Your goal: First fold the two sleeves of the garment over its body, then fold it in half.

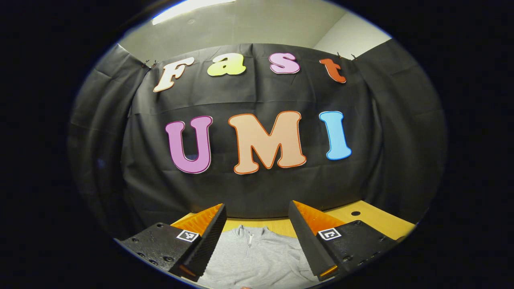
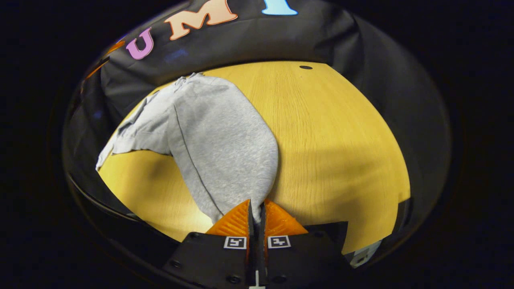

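A grey sweatshirt (image 2: 217, 136) lies on the wooden table (image 2: 333, 132). In the right gripper view one sleeve runs from the body down to my right gripper (image 2: 256, 202), which is shut on the sleeve's end, low over the table. The other sleeve (image 2: 132, 134) spreads out to the left. In the left gripper view the garment's collar and zip (image 1: 249, 240) lie below and between the fingers of my left gripper (image 1: 257, 208). That gripper is open, held above the garment and pointing at the booth wall, with nothing between its fingers.
The booth's black cloth wall (image 1: 257, 184) stands close behind the table. A small dark hole (image 2: 305, 67) marks the tabletop near its far edge. Bare wood spreads to the right of the garment in the right gripper view.
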`<act>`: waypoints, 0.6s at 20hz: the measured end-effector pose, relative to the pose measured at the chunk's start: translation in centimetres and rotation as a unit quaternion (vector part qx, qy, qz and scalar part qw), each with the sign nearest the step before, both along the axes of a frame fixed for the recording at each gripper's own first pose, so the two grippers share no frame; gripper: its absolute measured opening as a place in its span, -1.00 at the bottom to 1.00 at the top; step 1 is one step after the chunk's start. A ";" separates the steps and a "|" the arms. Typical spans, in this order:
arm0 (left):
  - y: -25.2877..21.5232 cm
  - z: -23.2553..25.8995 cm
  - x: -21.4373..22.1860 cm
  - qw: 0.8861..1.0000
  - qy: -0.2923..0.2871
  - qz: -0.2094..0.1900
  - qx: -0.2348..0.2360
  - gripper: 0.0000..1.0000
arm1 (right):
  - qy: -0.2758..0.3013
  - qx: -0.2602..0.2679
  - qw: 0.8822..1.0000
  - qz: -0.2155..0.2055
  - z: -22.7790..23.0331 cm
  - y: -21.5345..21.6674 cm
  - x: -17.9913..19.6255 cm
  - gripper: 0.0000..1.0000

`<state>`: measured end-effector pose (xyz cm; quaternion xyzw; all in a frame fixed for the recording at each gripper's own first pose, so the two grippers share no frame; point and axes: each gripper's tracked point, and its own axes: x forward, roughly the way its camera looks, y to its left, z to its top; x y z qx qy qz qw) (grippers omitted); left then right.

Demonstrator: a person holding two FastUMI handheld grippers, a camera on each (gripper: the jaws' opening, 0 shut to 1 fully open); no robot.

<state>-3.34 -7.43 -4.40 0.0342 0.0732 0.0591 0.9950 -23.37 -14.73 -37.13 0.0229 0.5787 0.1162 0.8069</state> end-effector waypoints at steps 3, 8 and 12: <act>0.6 -1.0 -0.7 1.000 0.017 0.013 -0.013 0.83 | 0.015 0.024 0.999 -0.040 -0.1 -0.1 0.2 -0.90; 3.3 -0.7 -0.5 0.999 0.004 0.034 -0.017 0.83 | 0.008 0.071 0.994 -0.077 2.1 1.8 2.4 -0.91; 6.6 -0.6 -0.7 0.999 -0.001 0.045 -0.022 0.83 | -0.011 0.085 0.992 -0.089 3.8 4.0 5.8 -0.91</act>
